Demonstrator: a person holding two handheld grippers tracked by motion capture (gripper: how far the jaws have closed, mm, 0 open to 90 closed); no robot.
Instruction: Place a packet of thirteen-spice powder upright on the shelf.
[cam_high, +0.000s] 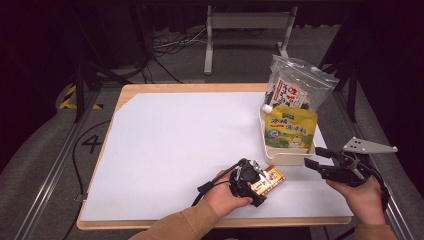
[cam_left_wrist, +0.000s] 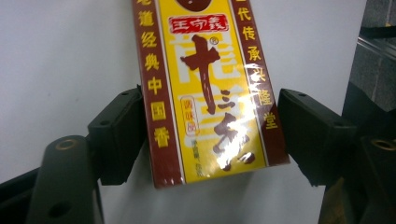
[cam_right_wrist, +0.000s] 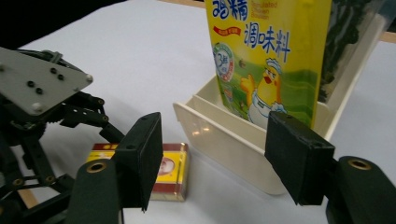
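Note:
A flat yellow and dark-red spice box (cam_high: 274, 177) (cam_left_wrist: 205, 84) (cam_right_wrist: 173, 172) lies on the white tabletop near the front edge. My left gripper (cam_high: 260, 184) (cam_left_wrist: 210, 135) straddles its near end. The left jaw is at the box's edge, and a thin strip of table shows between the box and the right jaw, so the jaws are open around it. My right gripper (cam_high: 316, 157) (cam_right_wrist: 215, 154) hovers open and empty just right of the box, facing the cream bin (cam_high: 287, 159) (cam_right_wrist: 224, 135).
The bin stands at the table's right edge and holds a yellow seasoning pouch (cam_high: 291, 127) (cam_right_wrist: 271, 56) and a clear bag of dark contents (cam_high: 297, 85) (cam_right_wrist: 350, 42) behind it. The white sheet (cam_high: 190, 140) covers the table. A metal stand (cam_high: 245, 22) and cables are on the floor beyond.

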